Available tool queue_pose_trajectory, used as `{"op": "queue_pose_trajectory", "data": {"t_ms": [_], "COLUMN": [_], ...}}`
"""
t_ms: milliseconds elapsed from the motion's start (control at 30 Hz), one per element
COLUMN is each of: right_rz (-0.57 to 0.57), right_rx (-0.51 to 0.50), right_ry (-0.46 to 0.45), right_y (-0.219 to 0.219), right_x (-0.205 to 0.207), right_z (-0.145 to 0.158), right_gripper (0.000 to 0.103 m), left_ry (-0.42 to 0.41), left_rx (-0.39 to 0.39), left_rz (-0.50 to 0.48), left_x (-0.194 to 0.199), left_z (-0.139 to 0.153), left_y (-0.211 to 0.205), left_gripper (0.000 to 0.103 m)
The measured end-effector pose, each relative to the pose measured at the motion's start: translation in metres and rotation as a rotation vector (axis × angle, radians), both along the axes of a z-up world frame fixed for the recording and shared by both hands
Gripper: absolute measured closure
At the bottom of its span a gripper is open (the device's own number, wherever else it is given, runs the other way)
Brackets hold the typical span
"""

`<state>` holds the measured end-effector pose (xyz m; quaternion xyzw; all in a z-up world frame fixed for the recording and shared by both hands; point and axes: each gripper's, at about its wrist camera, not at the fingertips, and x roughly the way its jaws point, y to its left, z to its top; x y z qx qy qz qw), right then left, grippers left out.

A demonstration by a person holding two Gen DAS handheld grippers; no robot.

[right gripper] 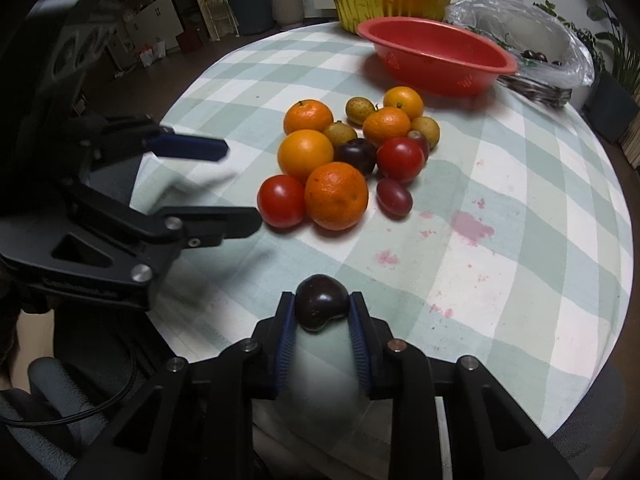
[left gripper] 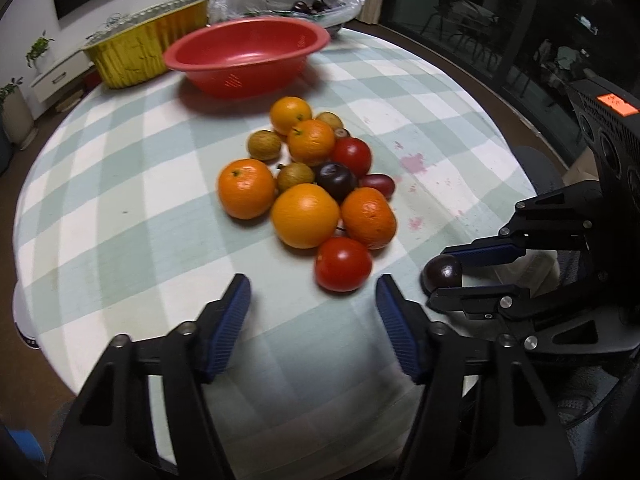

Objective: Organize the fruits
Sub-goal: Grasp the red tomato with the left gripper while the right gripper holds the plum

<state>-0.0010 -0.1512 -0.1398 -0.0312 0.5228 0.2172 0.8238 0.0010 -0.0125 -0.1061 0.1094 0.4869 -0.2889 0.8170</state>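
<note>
The table (right gripper: 520, 208) wears a matt woven cloth in pale check; the red bowl (right gripper: 436, 56) looks smooth plastic, the yellow tray (right gripper: 384, 4) crinkled shiny foil, the bag (right gripper: 560, 40) thin clear film; tomatoes (left gripper: 343, 264) gleam glossy, oranges (right gripper: 336, 196) are finely dimpled

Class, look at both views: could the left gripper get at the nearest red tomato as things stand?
Probably yes. The left gripper is open and empty, and the tomato lies just ahead of its fingertips at the pile's near edge, with bare cloth between. The right gripper, shut on a plum, stays aside.
</note>
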Motion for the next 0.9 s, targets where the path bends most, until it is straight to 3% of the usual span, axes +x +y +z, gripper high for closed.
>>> {"op": "queue_pose_trajectory", "data": {"t_ms": [300,367,400,900], "right_rz": [-0.074,-0.074,-0.073,-0.112], "right_rx": [0.076,0.081,0.082,0.134], "right_ry": [0.000,0.000,0.000,0.007], "right_y": [-0.028,-0.029,-0.030,-0.046], "right_x": [0.000,0.000,-0.001,0.008], "right_z": [0.010,0.010,0.011,0.016], "right_gripper": [0.074,0.074,0.074,0.074], "left_ry": [0.053,0.066,0.061,0.063], "left_rx": [-0.013,-0.017,-0.018,-0.069], "left_rz": [-0.022,-0.028,-0.026,-0.011], "left_x": [0.009,0.011,0.011,0.003], "left_z": [-0.010,-0.013,-0.013,0.001], "left_y": [-0.017,-0.020,-0.021,0.001], "left_gripper": [0.055,0.070,0.071,0.072]}}
